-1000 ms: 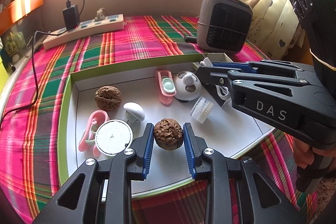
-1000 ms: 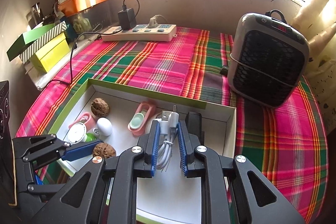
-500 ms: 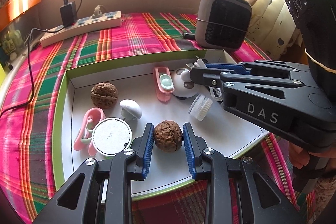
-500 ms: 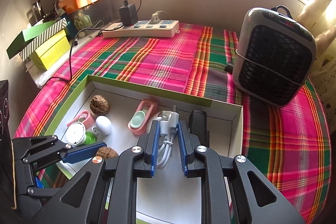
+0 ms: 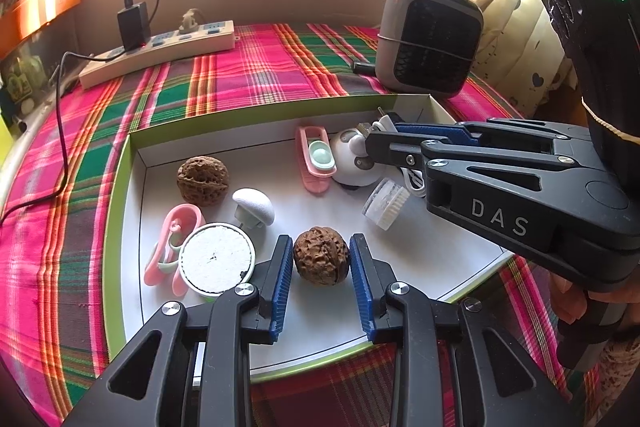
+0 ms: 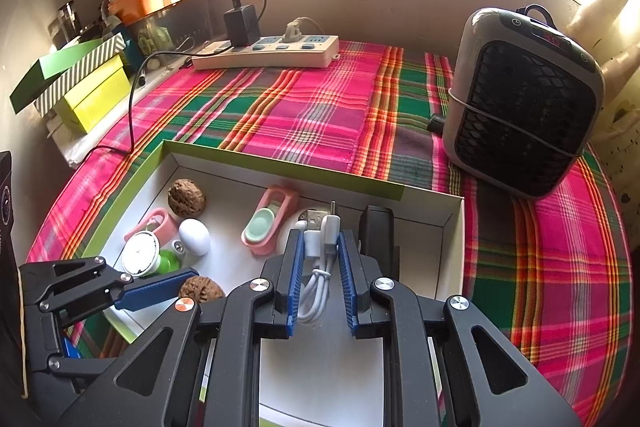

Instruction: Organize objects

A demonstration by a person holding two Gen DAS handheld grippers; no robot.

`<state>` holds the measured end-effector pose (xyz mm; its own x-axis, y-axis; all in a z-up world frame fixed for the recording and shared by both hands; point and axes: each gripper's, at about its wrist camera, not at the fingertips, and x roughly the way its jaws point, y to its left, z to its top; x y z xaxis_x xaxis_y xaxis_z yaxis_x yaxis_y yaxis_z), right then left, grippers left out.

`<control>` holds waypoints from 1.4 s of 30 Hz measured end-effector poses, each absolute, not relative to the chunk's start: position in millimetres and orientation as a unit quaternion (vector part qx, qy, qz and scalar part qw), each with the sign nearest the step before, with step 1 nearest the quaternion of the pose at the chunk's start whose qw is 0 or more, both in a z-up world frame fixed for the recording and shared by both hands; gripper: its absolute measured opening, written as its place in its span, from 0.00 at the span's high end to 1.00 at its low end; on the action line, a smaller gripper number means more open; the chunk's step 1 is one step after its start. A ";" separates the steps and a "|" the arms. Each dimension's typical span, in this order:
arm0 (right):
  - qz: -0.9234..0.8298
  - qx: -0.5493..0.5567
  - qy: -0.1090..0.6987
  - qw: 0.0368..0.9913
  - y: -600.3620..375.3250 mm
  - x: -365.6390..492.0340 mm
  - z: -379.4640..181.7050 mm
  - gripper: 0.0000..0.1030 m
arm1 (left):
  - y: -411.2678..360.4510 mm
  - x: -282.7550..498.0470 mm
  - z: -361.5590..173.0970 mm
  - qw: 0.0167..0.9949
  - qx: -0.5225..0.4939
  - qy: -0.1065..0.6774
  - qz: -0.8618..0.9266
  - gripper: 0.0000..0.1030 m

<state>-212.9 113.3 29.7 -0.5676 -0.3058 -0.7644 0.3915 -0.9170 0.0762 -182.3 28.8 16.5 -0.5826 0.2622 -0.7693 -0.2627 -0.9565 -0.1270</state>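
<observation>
A white tray with a green rim (image 5: 120, 187) lies on the plaid cloth. My left gripper (image 5: 321, 259) is shut on a brown walnut (image 5: 321, 255) just above the tray's front. My right gripper (image 6: 320, 251) is shut on a coiled white USB cable (image 6: 318, 267) over the tray's right part; it also shows in the left wrist view (image 5: 500, 179). In the tray lie a second walnut (image 5: 203, 179), a white mushroom-shaped piece (image 5: 253, 205), two pink holders (image 5: 316, 159) (image 5: 170, 247), a round white-topped jar (image 5: 217, 259), a white panda-like gadget (image 5: 354, 163) and a small white brush (image 5: 385, 201).
A grey heater (image 6: 524, 99) stands behind the tray at the right. A power strip (image 6: 266, 53) with a black charger lies at the back. Green and yellow boxes (image 6: 80, 87) are stacked at the far left. A black block (image 6: 376, 227) stands in the tray's back right corner.
Both grippers have kept their holds and shifted only slightly; the tray contents look slightly lower and nearer in view.
</observation>
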 end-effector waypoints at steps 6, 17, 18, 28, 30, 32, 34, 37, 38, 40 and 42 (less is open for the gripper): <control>-0.885 0.419 0.053 0.194 112.3 -211.1 30.6 0.82 | 27.0 -181.9 16.2 0.143 -0.432 -0.001 0.891 0.69; -0.888 0.414 0.048 0.195 112.5 -207.1 33.4 0.77 | 27.2 -178.6 17.8 0.138 -0.428 0.004 0.893 0.66; -0.888 0.414 0.047 0.195 112.5 -206.6 33.7 0.77 | 27.3 -177.9 17.9 0.138 -0.427 0.004 0.893 0.66; -0.891 0.411 0.044 0.189 115.1 -198.6 36.0 0.76 | 27.4 -170.5 22.5 0.133 -0.422 0.007 0.897 0.65; -0.892 0.410 0.041 0.189 115.9 -196.3 36.9 0.76 | 27.1 -168.4 23.7 0.133 -0.422 0.006 0.897 0.65; -0.893 0.408 0.040 0.188 116.3 -193.6 38.4 0.76 | 26.5 -165.9 25.6 0.131 -0.419 0.006 0.898 0.65; -0.894 0.405 0.041 0.188 116.0 -190.0 40.0 0.76 | 26.1 -163.7 27.3 0.130 -0.417 0.006 0.899 0.65; -0.895 0.402 0.043 0.186 116.5 -184.7 41.8 0.76 | 25.7 -159.3 30.1 0.128 -0.414 0.007 0.901 0.65; -0.896 0.402 0.042 0.186 116.8 -183.1 42.5 0.76 | 25.6 -157.5 31.2 0.126 -0.413 0.007 0.902 0.65; -0.897 0.400 0.040 0.184 117.5 -180.0 43.8 0.71 | 25.1 -155.1 32.7 0.124 -0.412 0.008 0.903 0.65; -0.899 0.396 0.041 0.182 117.6 -176.2 45.6 0.68 | 24.6 -151.4 34.6 0.120 -0.410 0.009 0.904 0.65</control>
<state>-176.2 117.6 45.6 -0.6195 -0.2943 -0.7277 0.3595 -0.9305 0.0703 -151.4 24.6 34.6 -0.6358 0.2093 -0.7429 -0.2237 -0.9712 -0.0822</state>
